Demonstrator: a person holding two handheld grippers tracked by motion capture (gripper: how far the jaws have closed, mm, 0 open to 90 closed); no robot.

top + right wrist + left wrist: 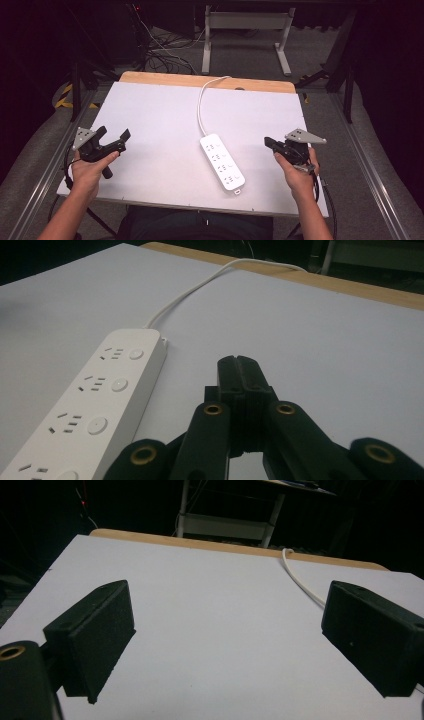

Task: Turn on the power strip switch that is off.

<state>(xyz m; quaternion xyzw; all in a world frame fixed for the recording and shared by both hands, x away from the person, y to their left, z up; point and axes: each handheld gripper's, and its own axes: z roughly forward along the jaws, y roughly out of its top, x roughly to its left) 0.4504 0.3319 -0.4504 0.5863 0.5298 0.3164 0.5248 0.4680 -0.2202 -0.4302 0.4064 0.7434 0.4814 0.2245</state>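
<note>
From the high view, a white power strip (pixel 222 161) lies a little right of centre on the white table (pixel 150 115), four socket groups face up, its white cable (pixel 202 102) running away over the wooden far edge (pixel 165 78). The left gripper (pixel 114 135) is held in the person's left hand (pixel 90 167) over the table's near left part, jaws spread wide with nothing between them. The right gripper (pixel 270 143) sits in the right hand (pixel 296 175) near the right edge, jaws pressed together, pointing towards the strip but clear of it. In the left gripper view, the two black jaws stand far apart over bare white surface, with the cable (pixel 300 580) crossing behind the right-side jaw. In the right gripper view, the jaws meet tip to tip, gripping nothing, just beside the power strip (pixel 95 405), which lies to their left; each socket group has a round button next to it
</note>
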